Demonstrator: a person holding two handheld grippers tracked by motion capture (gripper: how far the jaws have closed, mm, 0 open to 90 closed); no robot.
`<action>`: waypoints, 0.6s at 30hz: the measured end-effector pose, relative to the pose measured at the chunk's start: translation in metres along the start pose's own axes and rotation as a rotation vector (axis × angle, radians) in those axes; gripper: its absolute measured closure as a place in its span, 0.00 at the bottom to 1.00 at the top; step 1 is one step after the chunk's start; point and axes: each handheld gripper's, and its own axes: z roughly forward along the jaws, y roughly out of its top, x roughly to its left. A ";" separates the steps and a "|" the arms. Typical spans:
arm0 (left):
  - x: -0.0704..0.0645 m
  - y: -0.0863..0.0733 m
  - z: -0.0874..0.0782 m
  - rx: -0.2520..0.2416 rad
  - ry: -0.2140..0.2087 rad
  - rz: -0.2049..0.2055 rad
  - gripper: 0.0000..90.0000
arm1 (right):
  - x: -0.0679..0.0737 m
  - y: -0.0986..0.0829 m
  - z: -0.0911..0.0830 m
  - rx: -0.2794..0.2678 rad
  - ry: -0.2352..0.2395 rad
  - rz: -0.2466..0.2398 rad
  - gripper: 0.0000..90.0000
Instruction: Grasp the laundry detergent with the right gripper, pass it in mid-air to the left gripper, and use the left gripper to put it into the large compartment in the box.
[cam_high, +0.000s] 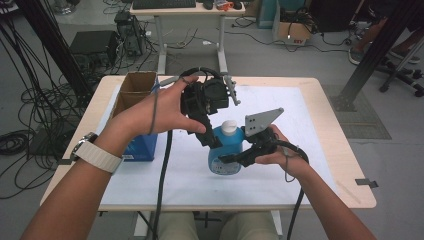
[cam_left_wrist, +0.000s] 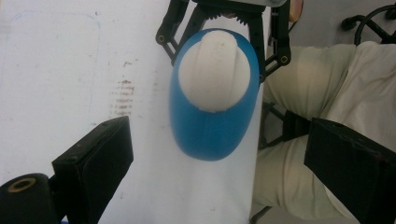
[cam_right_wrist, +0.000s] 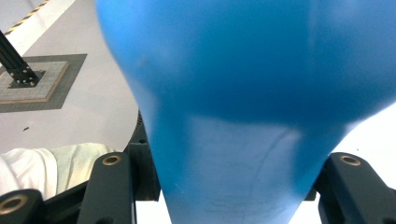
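Bottle in right gripper, mid-table

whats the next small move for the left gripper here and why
Probably lower the left gripper and shut it on the white cap. The right gripper already clamps the blue bottle upright on the table, and the left jaws stand open above the cap, one on each side of it.

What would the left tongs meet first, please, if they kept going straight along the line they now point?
Most likely the white cap of the blue bottle: the left tongs point down at it, jaws open either side. The gap is hard to judge.
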 end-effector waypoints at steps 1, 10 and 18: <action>0.000 0.000 0.000 -0.002 0.001 0.002 0.09 | 0.000 0.000 0.000 0.000 0.000 0.000 0.48; 0.000 0.000 0.000 -0.007 0.002 -0.003 0.09 | 0.000 0.000 0.000 0.000 0.002 0.002 0.48; 0.000 0.001 0.000 -0.009 0.004 0.000 0.09 | 0.000 0.002 0.000 0.001 0.004 -0.002 0.48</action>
